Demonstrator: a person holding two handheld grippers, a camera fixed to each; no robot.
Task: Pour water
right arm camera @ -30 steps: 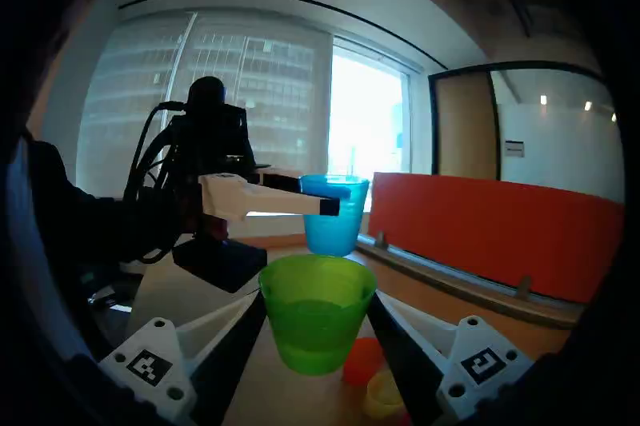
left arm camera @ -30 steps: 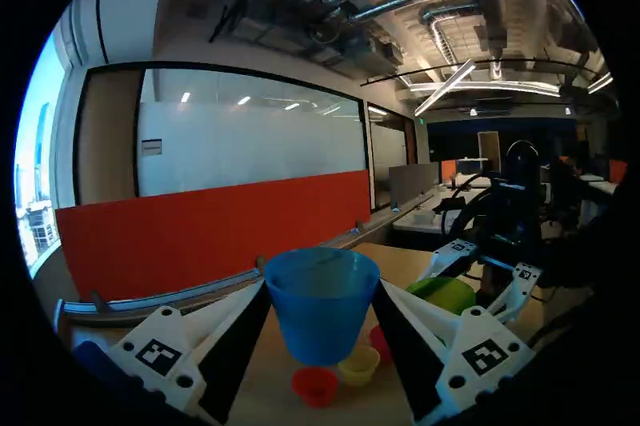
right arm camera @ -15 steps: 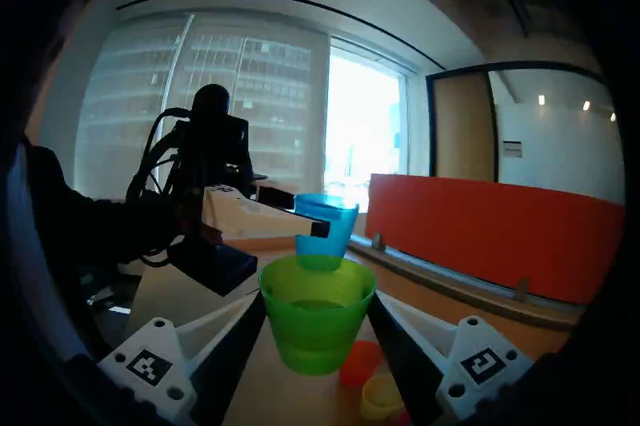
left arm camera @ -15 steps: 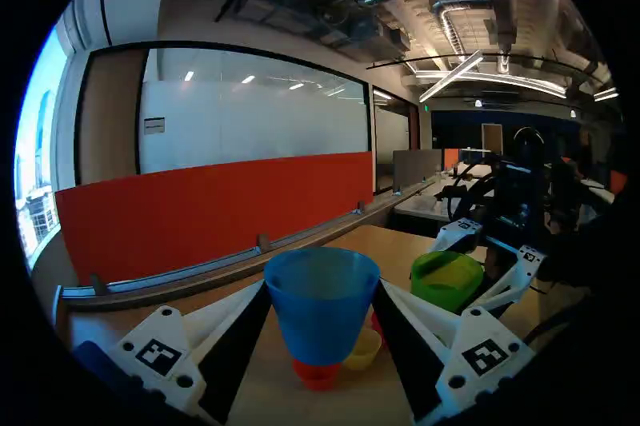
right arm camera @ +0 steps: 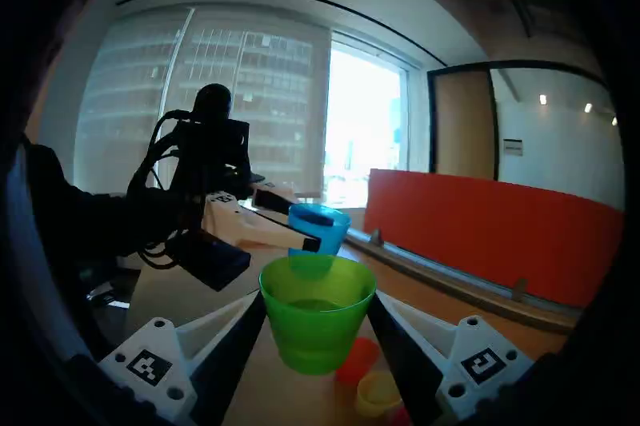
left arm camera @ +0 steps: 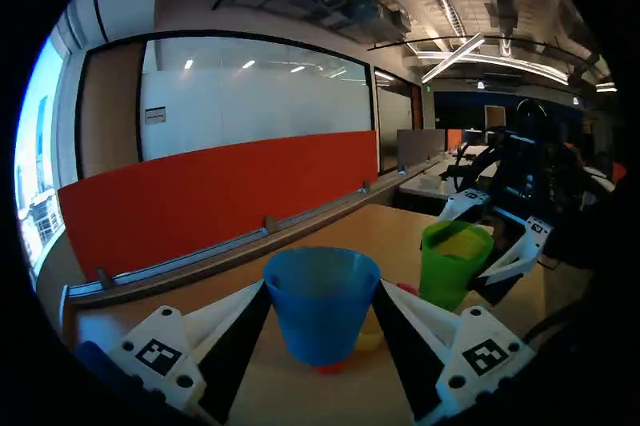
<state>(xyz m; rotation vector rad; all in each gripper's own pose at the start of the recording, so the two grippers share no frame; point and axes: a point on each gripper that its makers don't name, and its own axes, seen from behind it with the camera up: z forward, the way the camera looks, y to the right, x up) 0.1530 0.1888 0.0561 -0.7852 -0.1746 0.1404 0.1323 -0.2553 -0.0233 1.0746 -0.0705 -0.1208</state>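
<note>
The right gripper (right arm camera: 318,304) is clamping the upright green cup (right arm camera: 317,334) of water, and the left gripper (left arm camera: 322,292) is gripping the blue cup (left arm camera: 322,318), hanging near it, ahead and slightly leftward, above the surface (left arm camera: 376,238).

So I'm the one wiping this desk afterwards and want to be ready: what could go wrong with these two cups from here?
1. The green cup in the right tongs holds liquid; a tilt that misses the blue cup in the left tongs could spill onto the table.
2. The small red cup and yellow cup sit close below the held cups and may be knocked over.
</note>
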